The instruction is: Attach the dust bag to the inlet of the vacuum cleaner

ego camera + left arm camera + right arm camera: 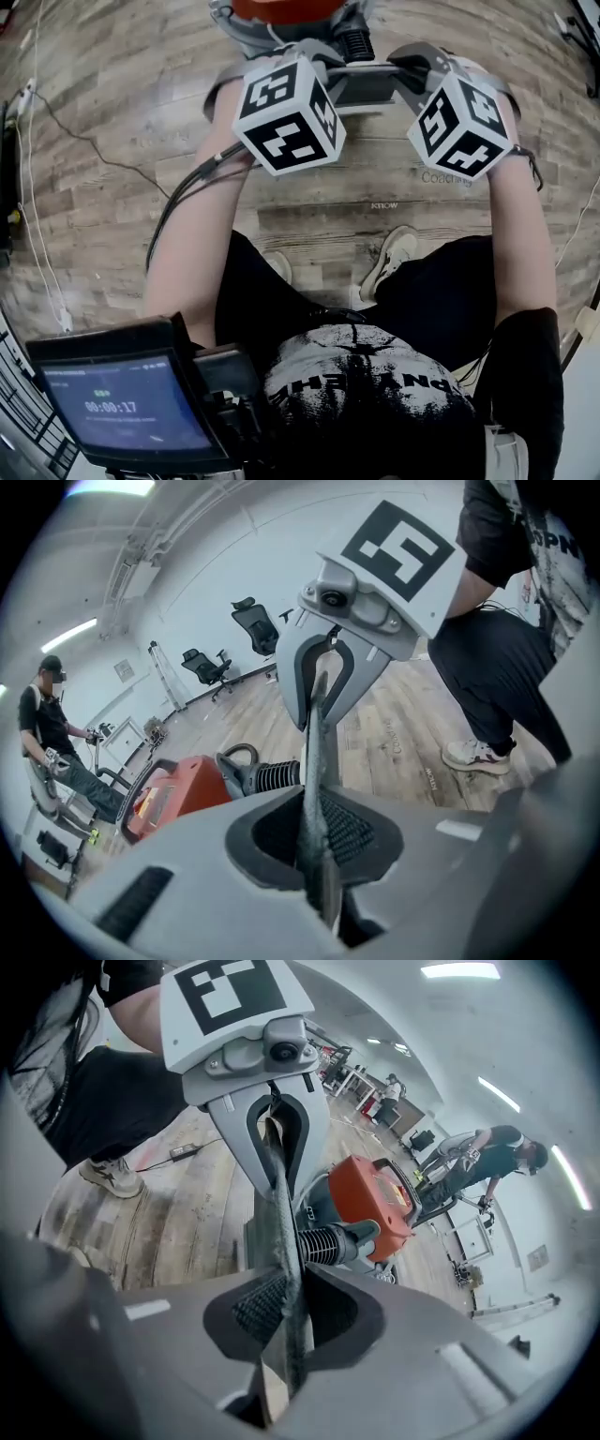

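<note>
Left claw (317,850) and right claw (281,1326) are each pinching the dust bag (361,86), jaws nearly together on it
The bag is stretching between them edge-on, a thin, flat, grey felt-like sheet with a tan card edge at the right pads; its inside is not showing. The orange vacuum cleaner (375,1199), with its black ribbed hose (272,775), is sitting on the wood-plank floor (328,225) just beyond the bag

Head camera looks steeply down at the floor (94,141). Cameras on my left claw (317,855) and right claw (286,1330) peer close along the jaws (facing each other); both show the vacuum cleaner (173,794).
</note>
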The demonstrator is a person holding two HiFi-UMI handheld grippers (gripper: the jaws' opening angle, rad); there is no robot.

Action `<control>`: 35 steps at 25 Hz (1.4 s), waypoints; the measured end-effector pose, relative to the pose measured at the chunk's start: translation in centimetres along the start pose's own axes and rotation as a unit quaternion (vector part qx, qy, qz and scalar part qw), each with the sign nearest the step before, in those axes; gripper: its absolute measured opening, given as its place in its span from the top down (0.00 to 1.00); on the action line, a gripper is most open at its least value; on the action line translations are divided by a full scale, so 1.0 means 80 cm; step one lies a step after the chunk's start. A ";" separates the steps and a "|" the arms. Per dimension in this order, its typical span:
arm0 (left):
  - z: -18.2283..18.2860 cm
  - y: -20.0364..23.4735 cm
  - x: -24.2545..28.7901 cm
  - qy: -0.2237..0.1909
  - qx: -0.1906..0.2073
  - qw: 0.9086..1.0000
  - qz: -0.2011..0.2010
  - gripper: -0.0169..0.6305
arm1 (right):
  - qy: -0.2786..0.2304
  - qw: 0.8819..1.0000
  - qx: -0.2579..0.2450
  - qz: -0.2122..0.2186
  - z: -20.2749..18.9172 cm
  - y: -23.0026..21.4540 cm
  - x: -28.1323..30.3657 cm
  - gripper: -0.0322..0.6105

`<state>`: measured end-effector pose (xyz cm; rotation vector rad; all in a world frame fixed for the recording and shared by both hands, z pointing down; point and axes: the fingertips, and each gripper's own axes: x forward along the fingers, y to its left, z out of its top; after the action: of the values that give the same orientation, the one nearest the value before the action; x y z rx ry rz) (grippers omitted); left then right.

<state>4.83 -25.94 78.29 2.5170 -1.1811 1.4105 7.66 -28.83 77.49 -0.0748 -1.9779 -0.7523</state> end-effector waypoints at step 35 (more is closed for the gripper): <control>-0.019 0.037 0.016 0.045 -0.037 0.998 0.008 0.91 | 0.015 1.000 -0.014 -0.011 0.003 -0.027 0.030 0.85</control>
<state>2.29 -28.23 79.16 2.3732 -1.2179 1.4398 5.46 -31.06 78.34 -0.0578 -1.9429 -0.7915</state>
